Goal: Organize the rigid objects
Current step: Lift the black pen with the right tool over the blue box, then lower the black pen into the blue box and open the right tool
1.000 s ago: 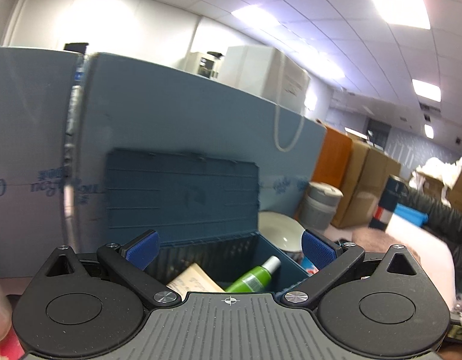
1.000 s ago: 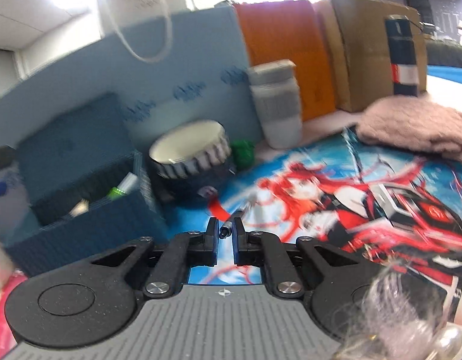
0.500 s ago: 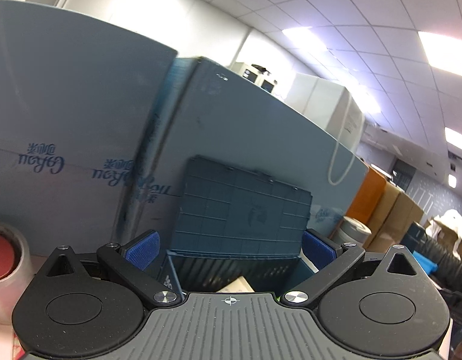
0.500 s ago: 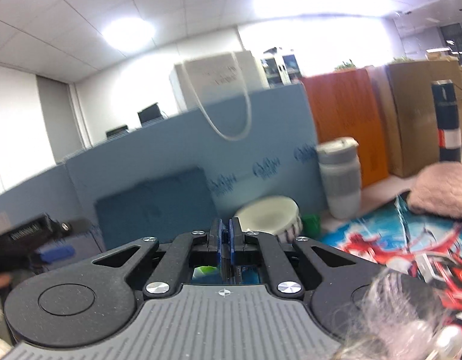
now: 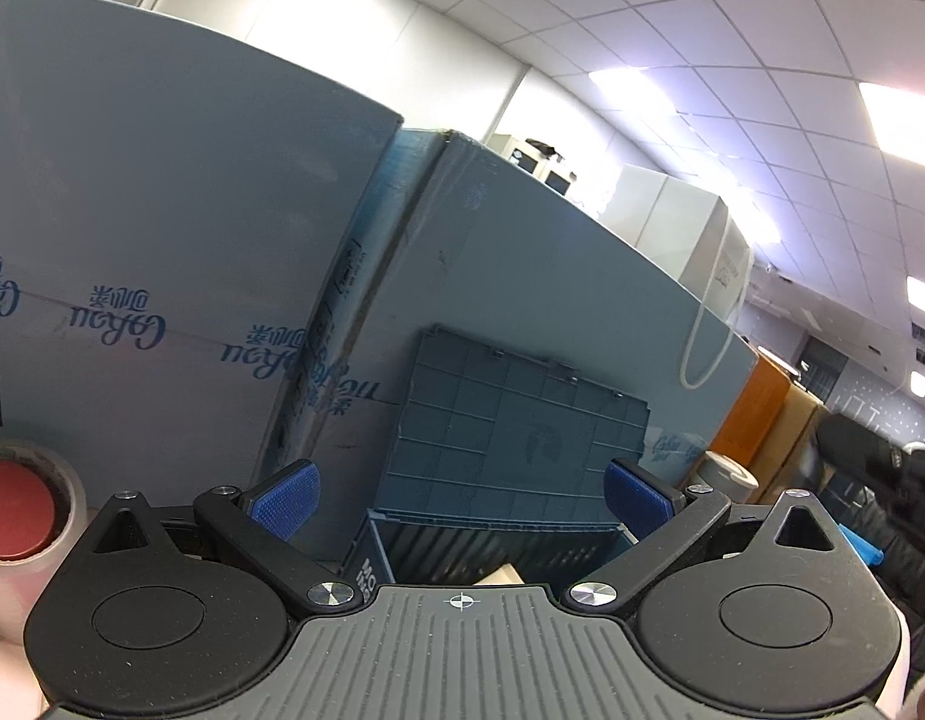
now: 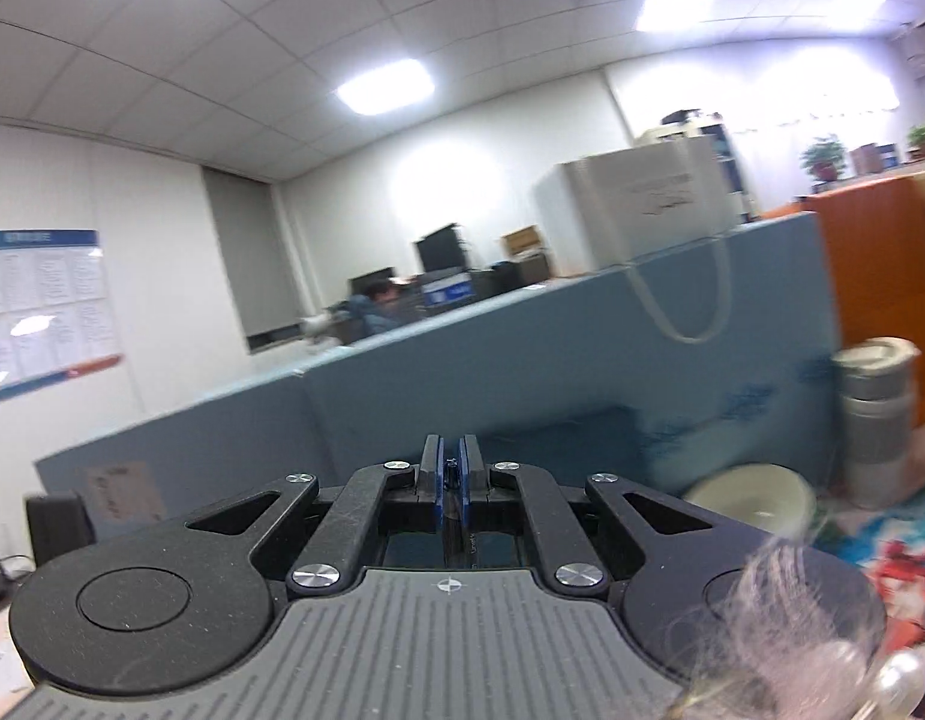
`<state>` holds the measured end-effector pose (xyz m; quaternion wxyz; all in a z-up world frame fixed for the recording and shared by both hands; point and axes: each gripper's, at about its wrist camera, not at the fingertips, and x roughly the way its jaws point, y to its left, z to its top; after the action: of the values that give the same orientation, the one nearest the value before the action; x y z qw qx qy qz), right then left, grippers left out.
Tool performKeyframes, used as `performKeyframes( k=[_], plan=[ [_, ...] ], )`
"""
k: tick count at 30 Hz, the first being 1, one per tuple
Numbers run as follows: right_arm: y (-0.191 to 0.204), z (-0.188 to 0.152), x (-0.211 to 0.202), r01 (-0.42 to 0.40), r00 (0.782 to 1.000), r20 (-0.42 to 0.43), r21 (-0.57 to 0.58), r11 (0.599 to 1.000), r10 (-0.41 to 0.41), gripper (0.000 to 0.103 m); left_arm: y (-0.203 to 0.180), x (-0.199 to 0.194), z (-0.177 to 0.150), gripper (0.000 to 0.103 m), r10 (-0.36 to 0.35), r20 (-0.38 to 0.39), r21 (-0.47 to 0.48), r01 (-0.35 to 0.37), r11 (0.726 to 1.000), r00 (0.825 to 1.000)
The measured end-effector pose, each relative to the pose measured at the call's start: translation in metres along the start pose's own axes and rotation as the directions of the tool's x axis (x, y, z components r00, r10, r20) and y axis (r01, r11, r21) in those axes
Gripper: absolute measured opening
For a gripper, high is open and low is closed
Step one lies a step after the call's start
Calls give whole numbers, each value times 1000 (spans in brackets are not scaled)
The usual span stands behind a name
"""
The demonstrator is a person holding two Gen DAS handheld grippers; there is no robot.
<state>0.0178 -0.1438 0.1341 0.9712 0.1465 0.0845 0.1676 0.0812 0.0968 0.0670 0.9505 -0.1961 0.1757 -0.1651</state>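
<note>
Foam boards (image 5: pixel 162 240): they wall off the back of the desk. I treat them as backdrop, not as things to sort.
Storage crate (image 5: pixel 492 546): dark blue, its lid (image 5: pixel 522 420) standing open against the boards. It sits right ahead of my left claw. A pale corner of something shows inside, so I judge some sorting is done. The rest of the inside is hidden from me.
Printed mat (image 6: pixel 894 540): only its edge is visible at the right, so I cannot tell what lies loose on it.
Grey tumbler (image 6: pixel 876 414) and white bowl (image 6: pixel 750 495): both stand outside the crate, to its right. They are likely left to put away.
Tape roll (image 5: pixel 18 504): it is out on the desk at far left, probably also waiting.
Left gripper (image 5: pixel 459 495): the jaws stand wide apart with nothing between them, ready for a pick.
Right gripper (image 6: pixel 453 462): it is clamped tight on a pen (image 6: pixel 462 531), a thin dark stick running back between the pads, and held level above the desk.
Pen: it is in the claw, not in the crate yet. By my reckoning, dropping it in is the step in hand.
</note>
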Motion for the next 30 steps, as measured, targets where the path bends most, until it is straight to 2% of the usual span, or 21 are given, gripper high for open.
performKeyframes(
  k=[5,11,20,26,27,28,29,30],
  plan=[
    [11,-10,36,-5,1000,-22,-3,1000,5,5,5,-1,1,102,27,5,-11,-27,1000,1000],
    [-12,-41,69,53,987,-158,72,996,-41,5,9,2,1,102,35,-3,-19,-35,999,999],
    [-33,-62,69,154,967,-211,56,987,-139,5,8,5,0,102,38,-14,-15,-39,999,999],
    [-31,-67,62,201,961,-193,5,980,-196,7,0,6,1,102,31,-2,-2,-31,1000,1000],
    [-30,-66,59,209,961,-183,-1,978,-205,15,-3,4,1,102,28,15,-5,-28,1000,999],
    [-30,-64,54,221,961,-168,-6,975,-219,33,-7,0,1,102,30,49,-16,-29,999,998],
    [-29,-62,48,234,962,-145,-8,972,-233,45,-11,-4,2,102,34,84,-26,-32,999,996],
    [-28,-61,40,246,963,-115,-8,969,-245,62,-16,-9,1,102,42,124,-35,-38,999,991]
  ],
)
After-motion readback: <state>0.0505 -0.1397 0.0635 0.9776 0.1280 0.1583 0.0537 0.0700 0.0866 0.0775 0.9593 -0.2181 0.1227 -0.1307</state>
